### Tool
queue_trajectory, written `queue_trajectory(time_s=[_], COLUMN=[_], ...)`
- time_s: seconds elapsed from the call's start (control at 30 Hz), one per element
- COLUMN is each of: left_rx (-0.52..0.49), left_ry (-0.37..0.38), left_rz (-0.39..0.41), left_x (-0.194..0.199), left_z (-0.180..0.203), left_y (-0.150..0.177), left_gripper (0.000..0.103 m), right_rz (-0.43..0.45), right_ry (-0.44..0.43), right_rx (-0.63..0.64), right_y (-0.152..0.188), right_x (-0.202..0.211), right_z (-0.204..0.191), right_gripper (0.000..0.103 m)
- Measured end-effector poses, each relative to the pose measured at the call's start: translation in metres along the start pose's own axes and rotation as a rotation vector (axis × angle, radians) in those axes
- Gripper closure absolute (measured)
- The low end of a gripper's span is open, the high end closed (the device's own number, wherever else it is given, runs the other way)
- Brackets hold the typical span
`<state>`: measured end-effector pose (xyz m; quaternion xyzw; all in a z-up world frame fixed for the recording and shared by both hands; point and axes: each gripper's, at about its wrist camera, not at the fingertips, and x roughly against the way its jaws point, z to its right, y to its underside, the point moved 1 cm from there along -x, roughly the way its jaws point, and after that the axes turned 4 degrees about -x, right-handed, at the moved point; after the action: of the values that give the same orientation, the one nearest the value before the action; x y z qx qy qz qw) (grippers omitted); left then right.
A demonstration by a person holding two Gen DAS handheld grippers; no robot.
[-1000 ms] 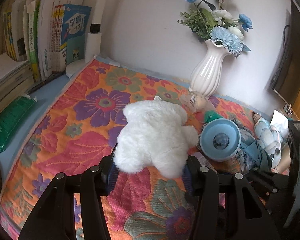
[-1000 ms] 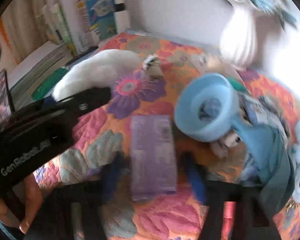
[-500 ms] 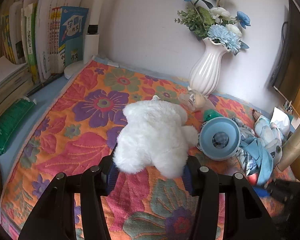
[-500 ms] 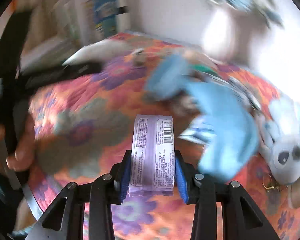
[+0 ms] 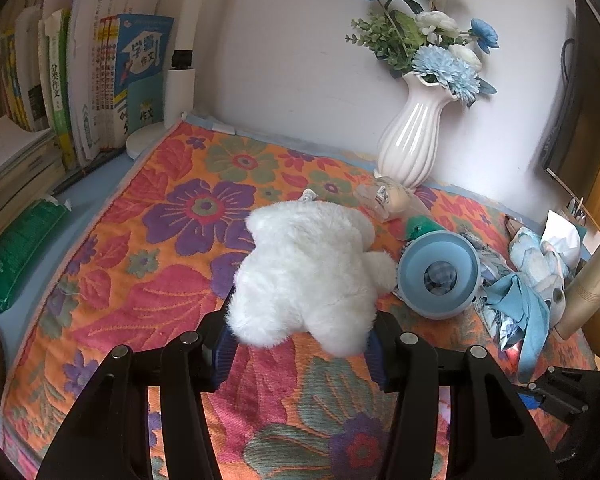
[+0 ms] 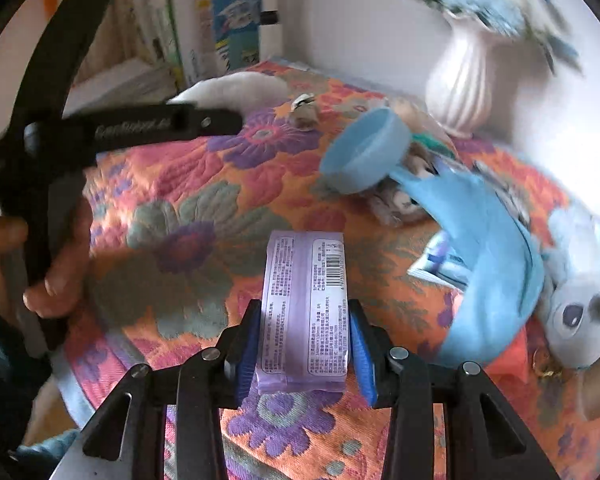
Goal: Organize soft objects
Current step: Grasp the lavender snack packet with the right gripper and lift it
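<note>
1. Two grips: left gripper is clamped on the white plush toy, mid frame on the flower cloth.
2. Right gripper squeezes the purple tissue pack, low center.
3. Both look soft & light; grab the middle.

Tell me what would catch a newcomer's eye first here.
The white plush, clamped by the left gripper mid-cloth, stands out against the floral cloth. Next, the purple packet pinched in the right gripper. Behind stands a white vase of blue flowers by the wall.
</note>
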<state>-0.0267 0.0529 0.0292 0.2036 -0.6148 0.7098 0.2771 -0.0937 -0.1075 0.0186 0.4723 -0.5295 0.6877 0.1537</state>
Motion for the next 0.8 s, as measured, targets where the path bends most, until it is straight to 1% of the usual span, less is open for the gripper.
queue_trajectory(time_s=[0.13, 0.17, 0.2, 0.33, 0.43, 0.5, 0.6, 0.67, 0.8], left_rx=[-0.004, -0.005, -0.005, -0.007, -0.008, -0.01, -0.011, -0.012, -0.02], left_ry=[0.003, 0.002, 0.002, 0.003, 0.005, 0.007, 0.007, 0.011, 0.028], left_rz=[0.003, 0.003, 0.004, 0.006, 0.007, 0.007, 0.006, 0.007, 0.013], left_x=[0.001, 0.001, 0.001, 0.001, 0.001, 0.001, 0.001, 0.002, 0.008], left_z=[0.001, 0.001, 0.001, 0.001, 0.001, 0.001, 0.001, 0.001, 0.005], left_y=[0.0, 0.0, 0.0, 0.0, 0.0, 0.0, 0.0, 0.0, 0.0], left_gripper=[0.052, 0.052, 0.052, 0.052, 0.052, 0.052, 0.052, 0.053, 0.053], right_rz=[-0.005, -0.006, -0.006, -0.007, -0.002, 0.007, 0.023, 0.04, 0.05], right_ry=[-0.044, -0.054, -0.061, -0.032, -0.013, -0.003, 0.054, 0.071, 0.022], right_rx=[-0.035, -0.042, -0.044, -0.017, -0.028, -0.029, -0.013, -0.008, -0.069], right_y=[-0.002, -0.002, -0.001, 0.0, 0.0, 0.0, 0.0, 0.001, 0.006], right_x=[-0.003, -0.003, -0.003, -0.003, -0.002, -0.001, 0.002, 0.007, 0.021], right_z=[0.01, 0.012, 0.012, 0.007, 0.009, 0.009, 0.004, 0.002, 0.003], right_gripper=[0.059, 0.056, 0.05, 0.048, 0.048, 0.064, 0.064, 0.064, 0.064])
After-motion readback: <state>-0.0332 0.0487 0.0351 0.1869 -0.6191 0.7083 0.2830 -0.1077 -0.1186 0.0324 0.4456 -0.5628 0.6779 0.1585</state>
